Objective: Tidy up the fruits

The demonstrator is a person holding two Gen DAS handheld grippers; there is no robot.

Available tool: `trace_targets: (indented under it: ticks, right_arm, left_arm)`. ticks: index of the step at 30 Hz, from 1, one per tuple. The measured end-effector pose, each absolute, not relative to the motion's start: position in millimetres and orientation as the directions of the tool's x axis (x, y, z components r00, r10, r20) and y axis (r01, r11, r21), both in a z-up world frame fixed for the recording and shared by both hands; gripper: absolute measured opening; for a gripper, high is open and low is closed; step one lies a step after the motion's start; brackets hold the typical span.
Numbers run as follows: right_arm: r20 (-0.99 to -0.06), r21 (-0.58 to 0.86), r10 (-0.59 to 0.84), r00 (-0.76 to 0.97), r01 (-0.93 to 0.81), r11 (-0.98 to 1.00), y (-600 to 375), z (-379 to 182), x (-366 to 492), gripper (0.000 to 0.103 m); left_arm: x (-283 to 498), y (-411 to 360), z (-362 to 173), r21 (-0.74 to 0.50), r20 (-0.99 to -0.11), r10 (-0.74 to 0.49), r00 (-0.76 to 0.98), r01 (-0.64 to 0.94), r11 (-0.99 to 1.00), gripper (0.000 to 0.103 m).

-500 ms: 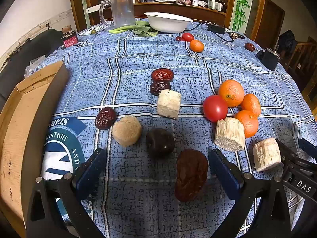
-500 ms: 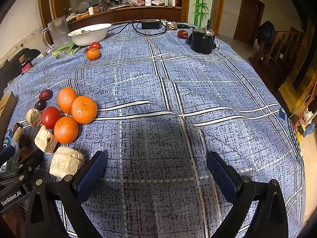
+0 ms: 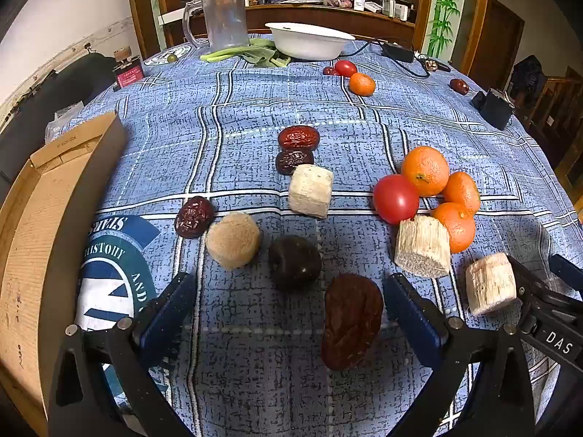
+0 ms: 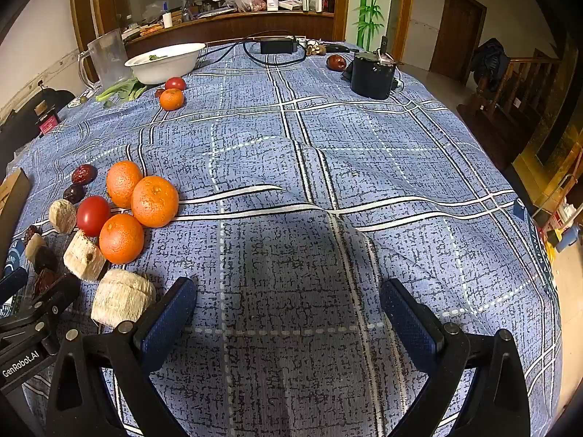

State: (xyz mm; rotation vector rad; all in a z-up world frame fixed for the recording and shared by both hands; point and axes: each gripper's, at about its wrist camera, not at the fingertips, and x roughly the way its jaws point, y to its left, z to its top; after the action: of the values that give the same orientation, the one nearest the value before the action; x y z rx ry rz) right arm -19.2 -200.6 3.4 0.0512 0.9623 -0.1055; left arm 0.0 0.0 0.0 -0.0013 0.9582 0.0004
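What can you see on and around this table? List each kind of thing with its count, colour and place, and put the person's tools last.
oranges: four, orange; three clustered mid-right, one far by the bowl
tomatoes: two, red; one against the cluster, one far by the bowl
dried dates: at least six, dark red to brown; centre, one far right
pale cut chunks: four, cream; across the near half
dark round fruit: one, near-black; near centre
bowl: one, white; far end
pitcher: one, clear; far left
greens: one bunch, green; beside the bowl
wooden box: one, tan; left edge
black pot: one; far right
tablecloth: one, blue plaid
left gripper: blue fingers, open
right gripper: blue fingers, open
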Motion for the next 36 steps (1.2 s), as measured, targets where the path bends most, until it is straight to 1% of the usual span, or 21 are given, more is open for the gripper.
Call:
trace_targets:
  ticks: [24, 28, 32, 33, 34, 36]
  right_arm:
    - [-0.821, -0.003, -0.067, 0.567, 0.113, 0.994, -201, 3, -19, 0.102]
    - [-0.826, 0.002, -0.067, 0.559, 0.121, 0.993, -201, 4, -19, 0.102]
    - [-0.860, 0.004, -0.070, 0.505, 0.144, 0.990, -200, 4, -20, 0.102]
    - [-0.860, 0.002, -0.068, 0.505, 0.138, 0.990, -198, 4, -20, 0.102]
    - [-0.864, 0.003, -0.064, 0.499, 0.133, 0.991, -196, 3, -19, 0.102]
    - [-0.871, 0.020, -0.051, 0.488, 0.139, 0.990, -197, 5, -21, 0.102]
  left_arm:
    - [0, 0, 0, 0.000, -0.819, 0.001, 0.574, -0.001, 1.000, 0.103]
    - [4, 2, 1, -0.003, -0.846, -0.020, 0.533, 0.033, 0.999, 0.103]
    - [2, -2, 2, -0.006, -0.875, -0.051, 0.482, 0.095, 0.995, 0.103]
    - [-1, -2, 3, -0.024, -0.876, -0.072, 0.477, 0.106, 0.994, 0.102]
    - [-6, 1, 7, -0.059, -0.869, -0.107, 0.483, 0.113, 0.992, 0.095]
    - [-20, 7, 19, -0.110, -0.846, -0.160, 0.508, 0.126, 0.986, 0.090]
